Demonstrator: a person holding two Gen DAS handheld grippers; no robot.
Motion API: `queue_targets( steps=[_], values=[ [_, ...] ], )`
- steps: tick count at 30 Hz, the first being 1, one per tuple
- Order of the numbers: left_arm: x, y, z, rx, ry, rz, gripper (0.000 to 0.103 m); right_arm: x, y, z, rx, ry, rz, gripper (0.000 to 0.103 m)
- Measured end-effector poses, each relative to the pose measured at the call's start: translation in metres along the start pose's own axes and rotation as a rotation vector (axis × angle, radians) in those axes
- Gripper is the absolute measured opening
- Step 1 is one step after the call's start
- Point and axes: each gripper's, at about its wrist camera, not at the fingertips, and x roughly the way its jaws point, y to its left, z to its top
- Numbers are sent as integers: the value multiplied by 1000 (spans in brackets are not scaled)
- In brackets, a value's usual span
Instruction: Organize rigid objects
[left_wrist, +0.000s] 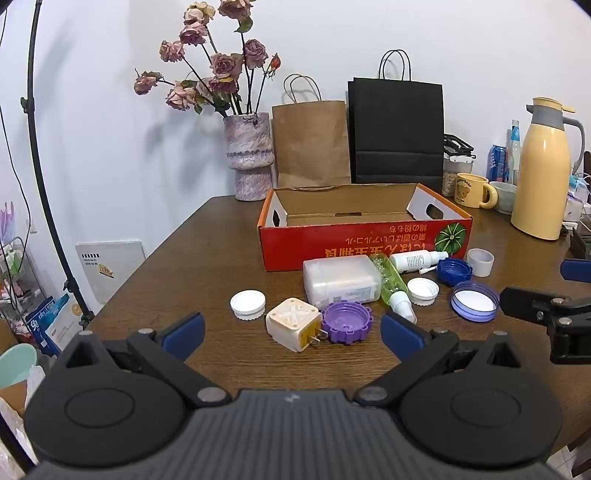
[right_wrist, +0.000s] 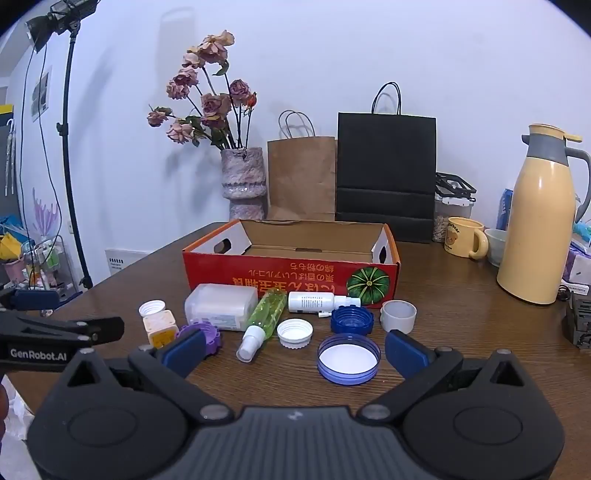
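Observation:
A red cardboard box (left_wrist: 354, 245) (right_wrist: 295, 273) stands open and empty in the middle of the wooden table. In front of it lie a cream plug cube (left_wrist: 293, 323) (right_wrist: 159, 326), a purple cap (left_wrist: 345, 321) (right_wrist: 212, 332), a translucent white case (left_wrist: 340, 280) (right_wrist: 221, 304), a green spray bottle (left_wrist: 393, 286) (right_wrist: 264, 317), a white bottle (left_wrist: 417, 260) (right_wrist: 317, 301), several white and blue lids and a wide blue lid (left_wrist: 474, 301) (right_wrist: 349, 358). My left gripper (left_wrist: 291, 330) hovers open before the plug cube. My right gripper (right_wrist: 295, 347) hovers open by the wide blue lid.
A vase of dried roses (left_wrist: 249, 155), a brown bag (left_wrist: 312, 142) and a black bag (left_wrist: 397, 129) line the wall behind the box. A yellow mug (right_wrist: 461, 236) and cream thermos (right_wrist: 539, 221) stand at the right. A light stand (right_wrist: 68, 147) rises left of the table.

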Motion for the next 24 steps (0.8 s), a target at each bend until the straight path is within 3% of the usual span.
queue_targets(
  steps=[24],
  values=[
    [0,-1,0,-5,6,-4,103,-7,-2,2,-2,-6,3,103]
  ],
)
